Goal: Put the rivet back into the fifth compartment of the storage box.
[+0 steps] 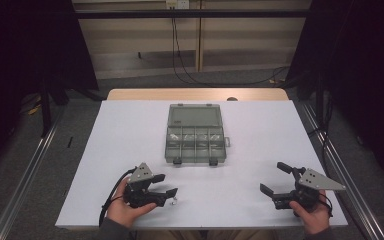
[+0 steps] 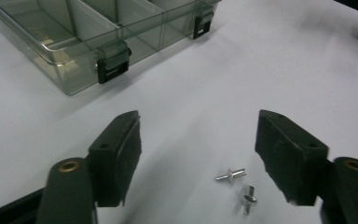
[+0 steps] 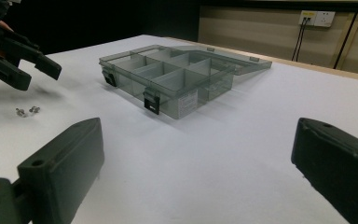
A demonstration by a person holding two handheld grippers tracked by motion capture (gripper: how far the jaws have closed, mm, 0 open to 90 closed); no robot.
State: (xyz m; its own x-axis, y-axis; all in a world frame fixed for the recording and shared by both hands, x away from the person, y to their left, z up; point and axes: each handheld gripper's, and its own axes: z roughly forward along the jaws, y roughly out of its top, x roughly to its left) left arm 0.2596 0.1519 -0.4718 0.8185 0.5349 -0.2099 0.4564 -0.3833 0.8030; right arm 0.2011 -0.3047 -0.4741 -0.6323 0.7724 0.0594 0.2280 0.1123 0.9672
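Two small metal rivets (image 2: 237,183) are seen low in the left gripper view, lying on the white table (image 2: 223,84) toward the right-hand jaw of the left gripper (image 2: 198,154), whose jaws are spread and grasp nothing. One rivet is laid crosswise, the other nearly along the jaws. The clear compartment box (image 1: 196,137) is set well apart at upper left with nothing between, and the right gripper (image 1: 279,181), also released, is placed farther off.

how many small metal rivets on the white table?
2. One small silver metal rivet lies between the left gripper jaws; the second touches or nearly touches it, closer to the camera.
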